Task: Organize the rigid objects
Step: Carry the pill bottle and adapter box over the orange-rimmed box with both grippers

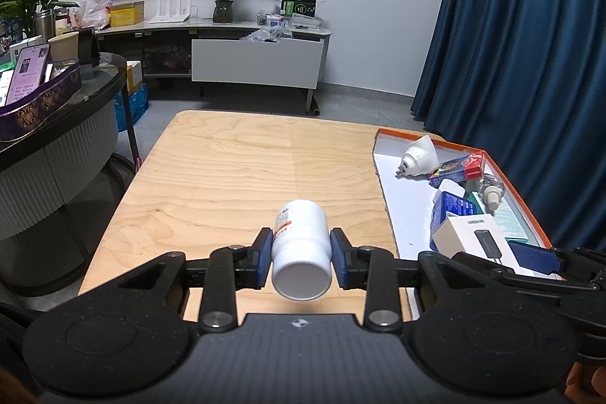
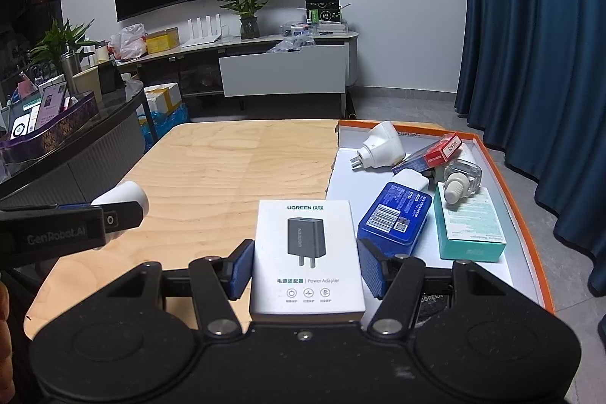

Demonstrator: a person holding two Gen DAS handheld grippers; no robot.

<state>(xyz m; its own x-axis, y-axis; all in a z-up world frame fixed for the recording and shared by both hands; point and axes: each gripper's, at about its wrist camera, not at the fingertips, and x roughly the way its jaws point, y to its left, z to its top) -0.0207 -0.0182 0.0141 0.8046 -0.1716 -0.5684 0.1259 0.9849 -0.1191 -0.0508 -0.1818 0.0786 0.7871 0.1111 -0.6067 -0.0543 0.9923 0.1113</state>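
Observation:
My left gripper (image 1: pixel 302 252) is shut on a white pill bottle (image 1: pixel 301 245) and holds it above the wooden table (image 1: pixel 227 169); the bottle also shows in the right wrist view (image 2: pixel 125 195). My right gripper (image 2: pixel 306 262) is shut on a white UGREEN power adapter box (image 2: pixel 306 256), held over the left edge of the orange-rimmed white tray (image 2: pixel 530 252). The box also shows in the left wrist view (image 1: pixel 469 233). In the tray lie a white plug adapter (image 2: pixel 380 146), a blue box (image 2: pixel 395 218), a teal box (image 2: pixel 469 222), a small glass bottle (image 2: pixel 460 177) and a red-and-blue box (image 2: pixel 431 154).
The tray sits on the table's right side (image 1: pixel 401 192). A dark round table (image 1: pixel 57 108) with a purple basket stands at the left. A blue curtain (image 1: pixel 530 44) hangs at the right. A TV cabinet (image 1: pixel 257 63) stands by the far wall.

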